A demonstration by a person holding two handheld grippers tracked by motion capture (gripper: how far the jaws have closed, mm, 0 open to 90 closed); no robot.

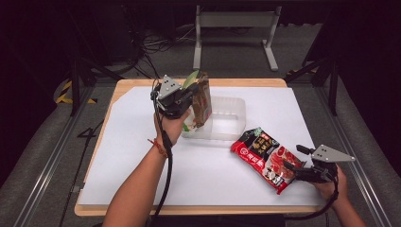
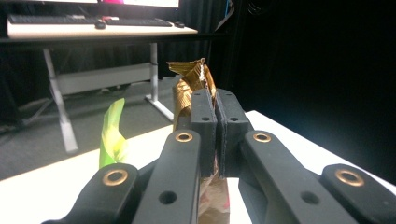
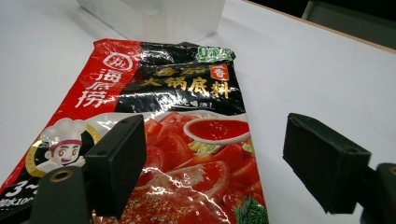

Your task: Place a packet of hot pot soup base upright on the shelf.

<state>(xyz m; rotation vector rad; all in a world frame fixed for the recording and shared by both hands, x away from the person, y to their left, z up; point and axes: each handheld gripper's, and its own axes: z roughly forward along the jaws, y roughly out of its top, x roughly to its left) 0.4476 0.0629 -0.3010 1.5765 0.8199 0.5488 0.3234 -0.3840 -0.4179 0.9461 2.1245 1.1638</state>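
Observation:
My left gripper [image 1: 188, 98] is raised above the left end of a clear plastic tub [image 1: 230, 118] and is shut on a brown and gold snack packet [image 1: 203, 98], which hangs upright. In the left gripper view the jaws [image 2: 216, 126] pinch the gold packet [image 2: 191, 81] near its crimped top. A green and white packet [image 1: 191, 79] stands right beside it; whether it is also held I cannot tell. My right gripper [image 1: 295, 163] rests low at the front right, open, its jaws [image 3: 219, 158] straddling the lower end of a red and black soup-base packet [image 3: 187, 135] that lies flat on the table.
A white sheet [image 1: 142, 156] covers the wooden table [image 1: 124, 85]. The tub [image 3: 159, 18] stands just beyond the red packet [image 1: 263, 157]. Behind the table are a grey desk frame [image 1: 234, 21] and floor cables; a keyboard [image 2: 51, 19] lies on that desk.

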